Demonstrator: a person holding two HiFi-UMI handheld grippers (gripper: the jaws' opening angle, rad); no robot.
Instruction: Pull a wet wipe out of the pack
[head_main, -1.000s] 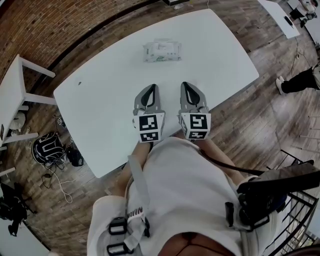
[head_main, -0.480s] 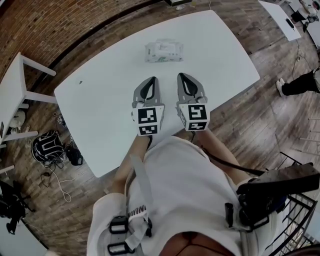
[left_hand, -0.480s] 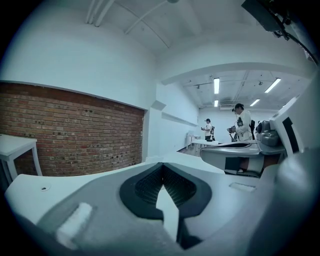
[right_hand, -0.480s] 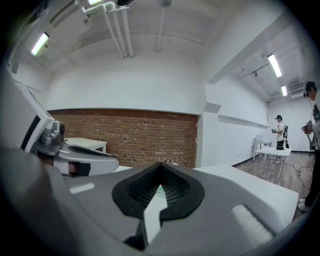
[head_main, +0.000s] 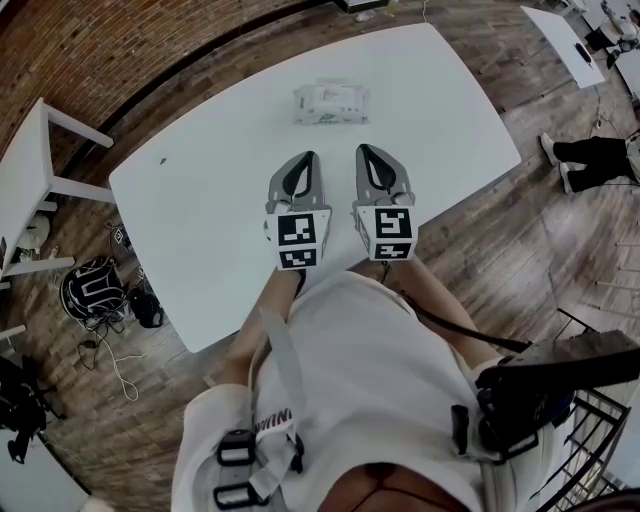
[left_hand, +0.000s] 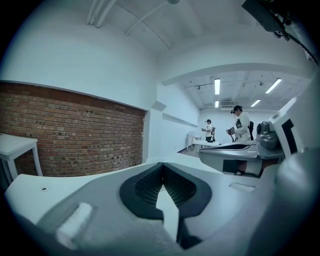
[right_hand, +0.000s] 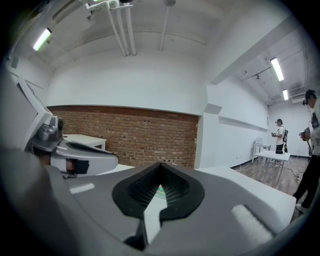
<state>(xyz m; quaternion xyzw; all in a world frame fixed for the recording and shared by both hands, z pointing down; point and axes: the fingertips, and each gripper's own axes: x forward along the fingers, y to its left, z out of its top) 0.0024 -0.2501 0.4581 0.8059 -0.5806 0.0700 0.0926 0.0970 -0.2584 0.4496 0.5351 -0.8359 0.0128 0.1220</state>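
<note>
The wet wipe pack (head_main: 330, 104), white with green print, lies flat on the far middle of the white table (head_main: 200, 190). Both grippers hover side by side over the near half of the table, well short of the pack. My left gripper (head_main: 305, 162) has its jaws together with nothing between them, and the same shows in the left gripper view (left_hand: 161, 165). My right gripper (head_main: 366, 152) is shut and empty too; in the right gripper view (right_hand: 160, 167) a sliver of the pack's green print (right_hand: 159, 191) peeks through the gap behind the closed tips.
A small dark speck (head_main: 162, 159) lies on the table's left part. A second white table (head_main: 30, 170) stands to the left, with a helmet and cables (head_main: 92, 292) on the wooden floor. A person's legs (head_main: 590, 158) are at the right. A brick wall runs behind.
Both grippers have shifted a little forward toward the pack, and have held almost still over the last half second. The jaws stayed shut.
</note>
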